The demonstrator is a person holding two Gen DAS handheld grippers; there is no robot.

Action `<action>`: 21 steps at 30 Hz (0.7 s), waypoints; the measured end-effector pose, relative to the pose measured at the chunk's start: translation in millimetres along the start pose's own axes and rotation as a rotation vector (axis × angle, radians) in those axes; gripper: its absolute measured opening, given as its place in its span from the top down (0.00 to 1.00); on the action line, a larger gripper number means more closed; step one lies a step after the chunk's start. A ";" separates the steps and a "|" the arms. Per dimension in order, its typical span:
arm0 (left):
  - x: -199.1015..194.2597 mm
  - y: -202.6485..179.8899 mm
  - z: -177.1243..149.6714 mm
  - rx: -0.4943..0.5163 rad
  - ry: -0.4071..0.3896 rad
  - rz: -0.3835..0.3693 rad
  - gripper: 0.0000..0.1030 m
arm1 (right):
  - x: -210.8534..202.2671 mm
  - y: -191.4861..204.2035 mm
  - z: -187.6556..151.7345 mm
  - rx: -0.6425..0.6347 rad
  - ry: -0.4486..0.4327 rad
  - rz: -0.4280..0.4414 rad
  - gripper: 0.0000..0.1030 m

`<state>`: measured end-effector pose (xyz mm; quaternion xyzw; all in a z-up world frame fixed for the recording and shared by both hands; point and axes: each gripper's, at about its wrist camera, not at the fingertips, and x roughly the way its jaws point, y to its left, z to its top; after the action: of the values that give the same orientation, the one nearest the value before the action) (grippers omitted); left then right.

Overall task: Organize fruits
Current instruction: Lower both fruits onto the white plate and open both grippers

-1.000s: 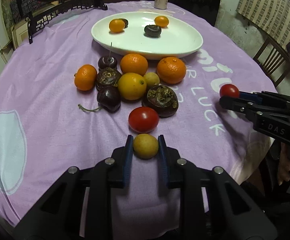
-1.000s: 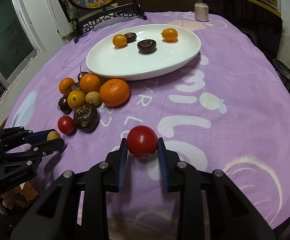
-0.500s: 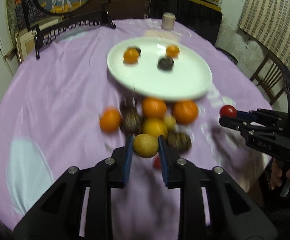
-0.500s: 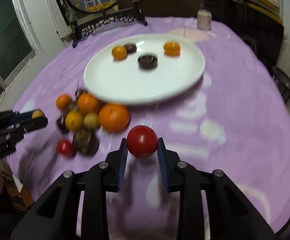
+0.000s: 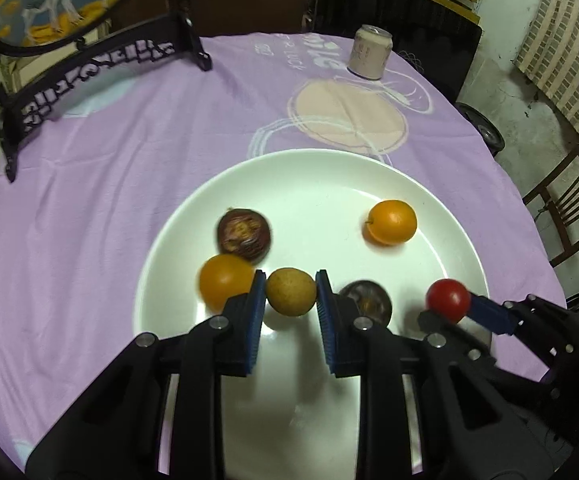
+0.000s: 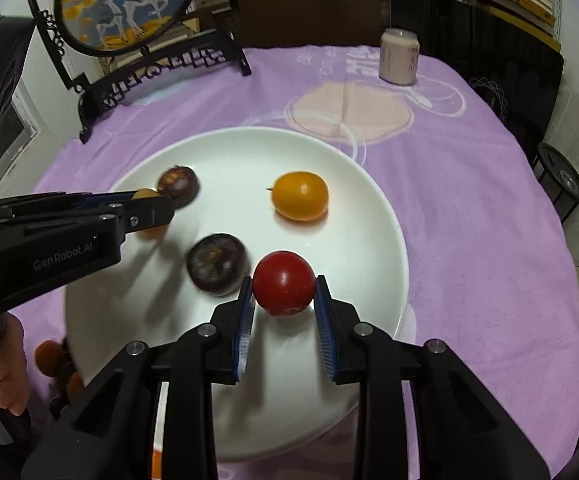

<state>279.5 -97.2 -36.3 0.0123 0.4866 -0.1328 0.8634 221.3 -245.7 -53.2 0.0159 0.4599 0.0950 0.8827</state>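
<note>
My left gripper [image 5: 291, 294] is shut on a small yellow-brown round fruit [image 5: 290, 290] and hangs over the near left part of the white plate [image 5: 329, 160]. My right gripper [image 6: 284, 292] is shut on a red tomato [image 6: 284, 283] above the plate's [image 6: 249, 134] near right part. The plate carries two dark purple fruits [image 6: 217, 263] [image 6: 178, 186] and two oranges, one at the far right [image 6: 299, 196], one beside my left finger [image 5: 225, 286]. Each gripper shows in the other's view: the left [image 6: 149, 204], the right [image 5: 448, 300].
A pale can [image 6: 398, 56] stands at the far side of the purple tablecloth [image 5: 89, 220]. A round picture on a black stand [image 6: 141, 40] sits far left. Leftover fruits [image 6: 55, 360] lie by the plate's near left rim, next to a person's hand [image 6: 5, 364]. A wooden chair [image 5: 565, 204] is right.
Both grippers have travelled forward from the near part of the table, past the fruit pile, to above the plate. Each still carries its fruit.
</note>
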 end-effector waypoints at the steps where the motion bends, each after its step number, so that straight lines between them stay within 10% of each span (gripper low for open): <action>1: 4.6 -1.7 0.1 0.005 0.003 -0.004 0.75 | 3.3 -1.6 0.6 0.002 0.007 0.005 0.71; 5: 10.7 -4.0 -0.3 0.007 -0.005 -0.017 0.72 | 8.7 -1.1 2.5 -0.006 0.001 0.011 0.71; 7: 5.3 -1.4 0.3 -0.007 -0.028 -0.037 0.38 | 6.2 0.5 2.6 -0.009 -0.026 0.001 0.55; 8: -1.7 -0.8 -0.6 -0.016 -0.051 -0.035 0.36 | 3.4 0.7 2.5 -0.009 -0.050 -0.006 0.42; 13: -51.6 8.2 -14.3 -0.037 -0.127 -0.039 0.36 | -16.4 -4.0 -1.3 0.001 -0.119 -0.030 0.42; 21: -139.2 29.4 -128.5 0.001 -0.238 0.032 0.30 | -77.6 8.0 -62.8 0.058 -0.096 0.019 0.33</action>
<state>110.7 -19.3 10.4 0.0046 0.3802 -0.1197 0.9171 125.5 -255.7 -25.7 0.0504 0.4193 0.0889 0.9021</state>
